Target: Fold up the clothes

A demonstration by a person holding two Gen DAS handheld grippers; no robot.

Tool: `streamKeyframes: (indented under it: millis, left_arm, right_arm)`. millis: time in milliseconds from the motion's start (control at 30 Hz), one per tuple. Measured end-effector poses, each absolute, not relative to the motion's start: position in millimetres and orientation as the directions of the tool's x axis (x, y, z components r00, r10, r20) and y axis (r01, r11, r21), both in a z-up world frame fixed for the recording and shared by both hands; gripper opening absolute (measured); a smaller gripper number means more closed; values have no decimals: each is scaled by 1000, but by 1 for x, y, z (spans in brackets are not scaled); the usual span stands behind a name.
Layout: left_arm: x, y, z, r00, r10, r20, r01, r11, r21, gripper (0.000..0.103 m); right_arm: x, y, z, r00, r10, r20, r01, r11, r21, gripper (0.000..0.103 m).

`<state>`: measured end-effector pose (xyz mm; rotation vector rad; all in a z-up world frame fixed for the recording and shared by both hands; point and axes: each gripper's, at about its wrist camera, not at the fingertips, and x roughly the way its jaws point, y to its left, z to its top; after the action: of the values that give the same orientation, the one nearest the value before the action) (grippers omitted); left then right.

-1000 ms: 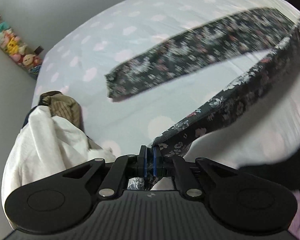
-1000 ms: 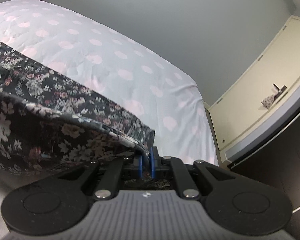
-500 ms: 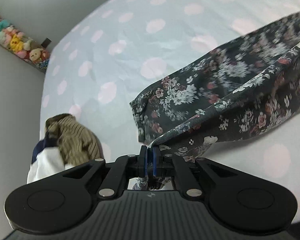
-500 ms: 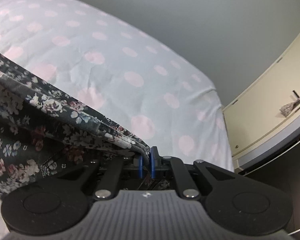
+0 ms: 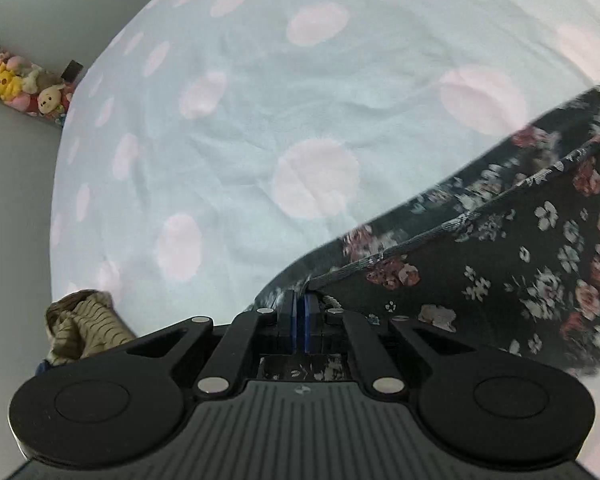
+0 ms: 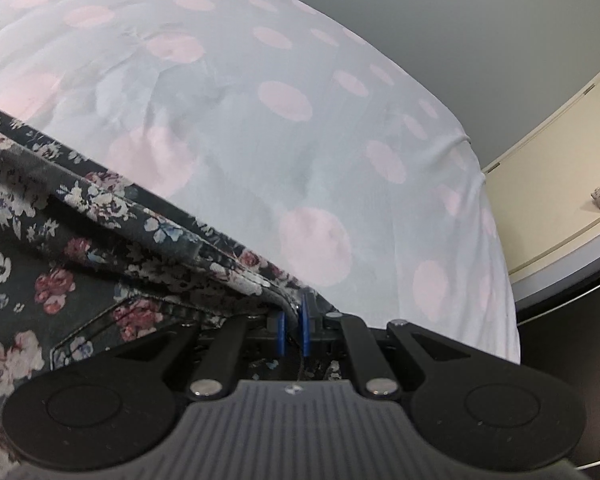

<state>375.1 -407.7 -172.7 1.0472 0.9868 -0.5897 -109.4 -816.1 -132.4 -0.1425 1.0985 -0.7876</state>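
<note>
My left gripper (image 5: 299,305) has its blue pads pressed together on a hemmed edge of the dark floral-print fabric garment (image 5: 532,264); the cloth runs from the pads off to the right of that view, lying over the bed. My right gripper (image 6: 293,316) is likewise clamped on the same dark floral-print fabric garment (image 6: 60,248), with a thick seamed edge entering between its pads and the rest spreading left; a stitched pocket outline shows on the cloth near the gripper body. Under the garment lies the pale blue bedsheet with pink dots (image 5: 260,120), creased in places. In the left view, a crumpled olive striped cloth (image 5: 82,326) sits at the near left edge of the bed, beside the gripper body. Further off, a row of small plush toys (image 5: 18,88) lines a ledge by the grey wall. In the right view, a cream cabinet (image 6: 548,200) stands beyond the bed's far corner.
</note>
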Motion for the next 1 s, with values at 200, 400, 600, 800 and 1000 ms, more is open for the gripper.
streamKeyframes:
  millis: [200,400,600,800,1000]
  left_arm:
    - [383,-415,-177,478,-3,-879,788,445,427,1]
    - [377,-412,-193,524,-11,-852,768,439,467,10]
    - [369,-377,-158,569,-130,-812,725,544,422,47]
    - [357,-331,-127,550,-186,-814,704,628,332,48]
    - [348,-277,-126,489,-260,-833,665,729,162,49]
  right_arm:
    - [-101,-831,-135,228,-633,-740,544,713,-442,9]
    - [-98,-838,-150,220,-627,-747,591,695,-409,12]
    - [-110,-825,-124,278,-644,-713,639,678,-363,75]
    - [-128,-801,-94,333,-669,-664,721,635,-278,77]
    - [-158,-731,-97,443,-606,-661,769,636,-68,75]
